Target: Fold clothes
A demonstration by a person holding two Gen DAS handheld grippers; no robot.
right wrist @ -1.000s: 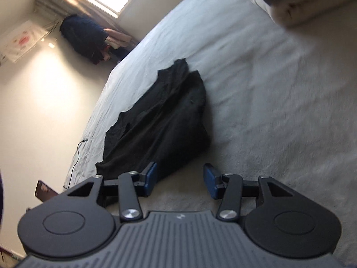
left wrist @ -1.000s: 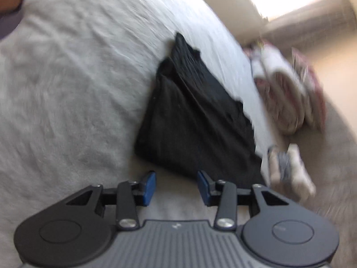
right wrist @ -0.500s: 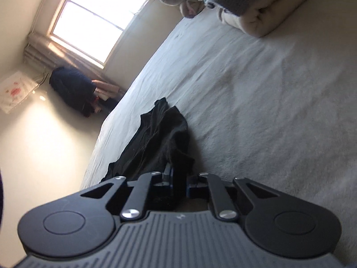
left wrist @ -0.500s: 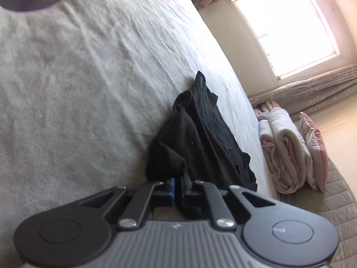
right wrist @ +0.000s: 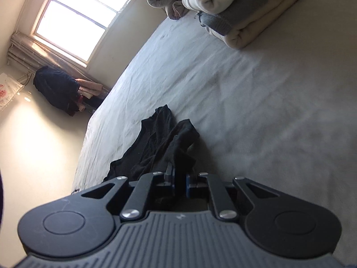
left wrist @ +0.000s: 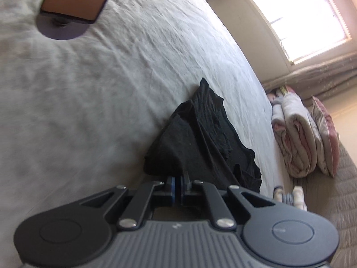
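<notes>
A black garment (left wrist: 196, 143) lies bunched on the pale bed sheet (left wrist: 89, 89). My left gripper (left wrist: 177, 182) is shut on its near edge and lifts that edge off the sheet. In the right wrist view the same black garment (right wrist: 160, 147) trails away from my right gripper (right wrist: 179, 184), which is shut on another part of its near edge. The far end of the garment still rests on the bed sheet (right wrist: 256, 111). The other gripper (left wrist: 64, 20) and the hand on it show at the top left of the left wrist view.
Folded pink and white quilts (left wrist: 296, 143) and a pillow (left wrist: 325, 134) lie beside the bed. A stack of folded clothes and blankets (right wrist: 234, 11) sits at the far end of the bed. A window (right wrist: 75, 20) and a dark coat (right wrist: 58, 89) are on the far wall.
Both grippers were open in front of the garment a second ago. They closed on its near edge and have since raised it, so the cloth now bunches up off the sheet.
</notes>
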